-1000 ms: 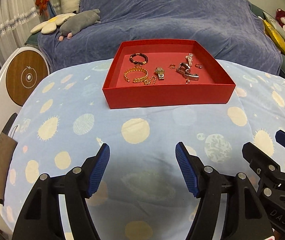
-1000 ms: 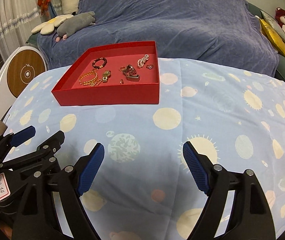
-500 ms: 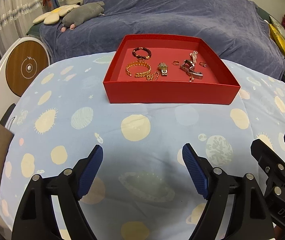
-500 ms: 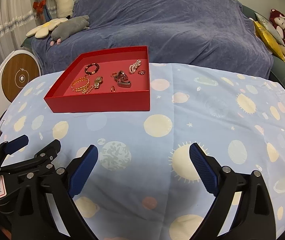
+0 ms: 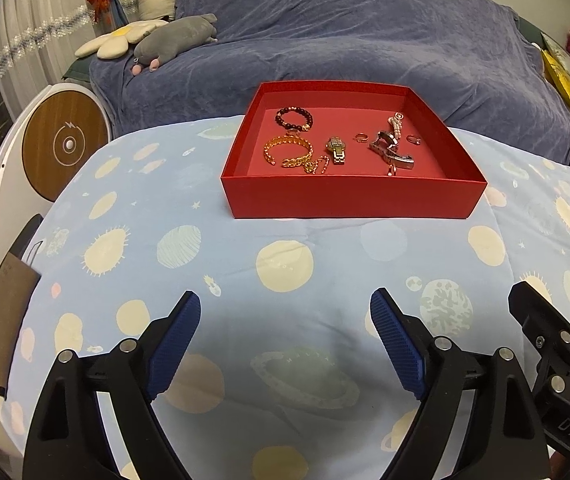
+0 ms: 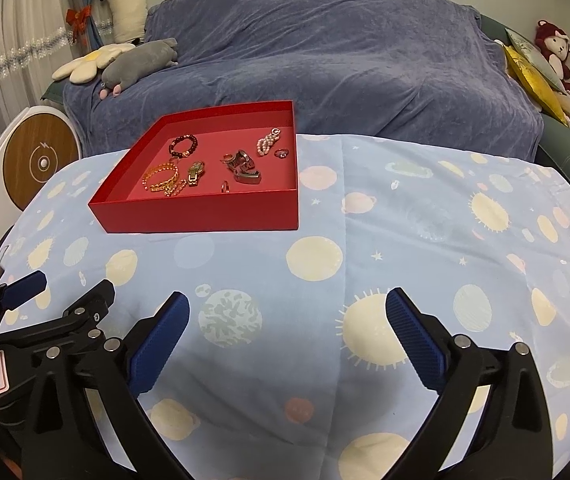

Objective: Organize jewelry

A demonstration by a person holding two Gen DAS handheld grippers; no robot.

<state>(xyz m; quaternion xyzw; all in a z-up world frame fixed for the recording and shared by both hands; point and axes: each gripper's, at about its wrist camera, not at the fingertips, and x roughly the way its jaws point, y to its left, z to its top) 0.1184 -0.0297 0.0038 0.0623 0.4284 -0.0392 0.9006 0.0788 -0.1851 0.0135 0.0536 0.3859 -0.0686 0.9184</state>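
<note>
A red tray [image 5: 349, 199] [image 6: 201, 218] sits on the far part of the table. It holds a dark bead bracelet [image 5: 294, 117] [image 6: 183, 145], a gold chain bracelet [image 5: 287, 151] [image 6: 162, 176], a small gold watch [image 5: 336, 150] [image 6: 194, 172], a silver watch [image 5: 391, 152] [image 6: 244, 167], a pearl bracelet [image 5: 396, 122] [image 6: 268, 142] and small rings [image 5: 414, 139] [image 6: 282, 153]. My left gripper [image 5: 285, 332] is open and empty, above the cloth well short of the tray. My right gripper [image 6: 287, 330] is open and empty, to the right of the left one.
The table wears a light blue cloth with planets [image 5: 285, 264] [image 6: 425, 216]. A sofa under a blue throw [image 5: 345, 32] stands behind it, with plush toys [image 5: 173, 40]. A round white and wood device [image 5: 65, 144] stands at the left.
Both grippers have opened wider and pulled back a little. The tray and its jewelry have not moved.
</note>
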